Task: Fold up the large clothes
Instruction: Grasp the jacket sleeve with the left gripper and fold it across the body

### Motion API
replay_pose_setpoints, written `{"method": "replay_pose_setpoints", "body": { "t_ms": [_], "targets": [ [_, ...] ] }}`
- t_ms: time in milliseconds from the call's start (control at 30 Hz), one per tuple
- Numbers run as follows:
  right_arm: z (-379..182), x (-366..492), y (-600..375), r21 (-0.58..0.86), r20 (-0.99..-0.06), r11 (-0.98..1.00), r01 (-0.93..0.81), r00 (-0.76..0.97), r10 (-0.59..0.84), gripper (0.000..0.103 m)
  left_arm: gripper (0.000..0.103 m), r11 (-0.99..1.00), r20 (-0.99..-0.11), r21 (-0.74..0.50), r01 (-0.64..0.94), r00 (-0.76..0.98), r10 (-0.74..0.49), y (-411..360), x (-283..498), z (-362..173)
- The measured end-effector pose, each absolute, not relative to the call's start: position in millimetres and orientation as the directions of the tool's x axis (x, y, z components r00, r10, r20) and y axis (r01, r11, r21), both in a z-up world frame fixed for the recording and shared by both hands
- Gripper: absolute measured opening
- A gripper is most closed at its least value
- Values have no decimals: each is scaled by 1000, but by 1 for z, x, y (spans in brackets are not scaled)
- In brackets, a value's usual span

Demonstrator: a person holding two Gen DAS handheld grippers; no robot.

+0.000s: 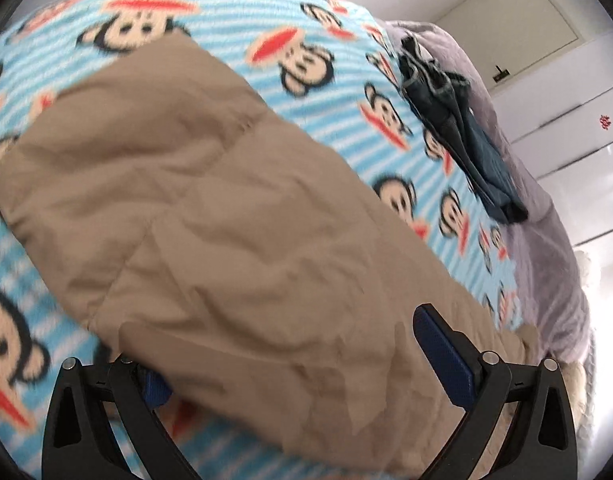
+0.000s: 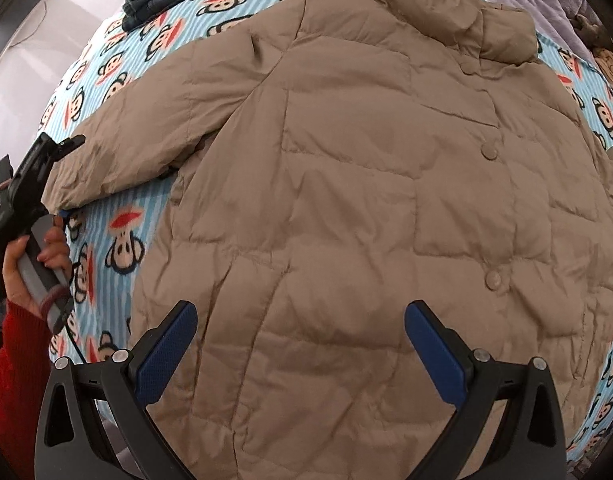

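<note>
Right wrist view: both grippers, left [image 2: 62, 176] at the sleeve cuff at 9 o'clock, right [image 2: 302, 344], gape wide, holding nothing, over the jacket [image 2: 346, 184], whose slick padding may slip a shallow pinch.

Likely a home bedroom; monkey-print blanket [image 2: 118, 216] on bed; white wardrobe [image 1: 566, 120] behind.

My bed wears a blue striped blanket [image 2: 118, 216] printed with cartoon monkey faces, a lilac cover [image 1: 546, 264] along its far side. Beyond stand glossy white wardrobe doors [image 1: 566, 128], washed by strong daylight, perhaps from a window.
</note>
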State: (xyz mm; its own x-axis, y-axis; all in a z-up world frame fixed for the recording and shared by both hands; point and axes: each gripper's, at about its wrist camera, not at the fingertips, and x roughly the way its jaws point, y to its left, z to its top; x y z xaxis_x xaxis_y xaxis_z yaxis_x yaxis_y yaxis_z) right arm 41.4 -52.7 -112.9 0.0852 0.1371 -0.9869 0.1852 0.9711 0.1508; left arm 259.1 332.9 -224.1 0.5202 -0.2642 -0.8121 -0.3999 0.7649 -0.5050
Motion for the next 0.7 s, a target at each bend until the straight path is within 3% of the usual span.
{"method": "replay_pose_setpoints", "body": {
  "t_ms": [67,100,133,433,467,533,600,700],
  "targets": [
    [-114,48,-53,148,-986,970,192,101,130,103,65,777,-821,-478,-410,523,-229,337,267,-223],
    [-114,51,-52,149,-985,970,193,110,129,103,35,785,-825,-471,-402,517,-230,338,272,-224],
    [-113,54,-53,152,-984,969,193,123,130,103,13,783,-817,-488,-386,519,-252,341,273,-224],
    [-113,101,-40,231,-949,957,178,257,181,99,10,866,-740,-465,-185,619,-264,329,273,-156],
    [-114,105,-41,253,-941,949,189,275,196,94,10,869,-728,-467,-164,630,-272,326,273,-148],
    [-120,118,-43,303,-922,933,194,306,236,40,10,878,-706,-464,-120,649,-285,318,270,-132],
    [-130,129,-42,326,-914,924,199,317,254,28,10,890,-689,-451,-72,662,-295,303,265,-115],
    [-144,146,-36,412,-873,895,172,357,334,26,10,904,-669,-427,-3,674,-314,276,261,-93]
  ]
}}
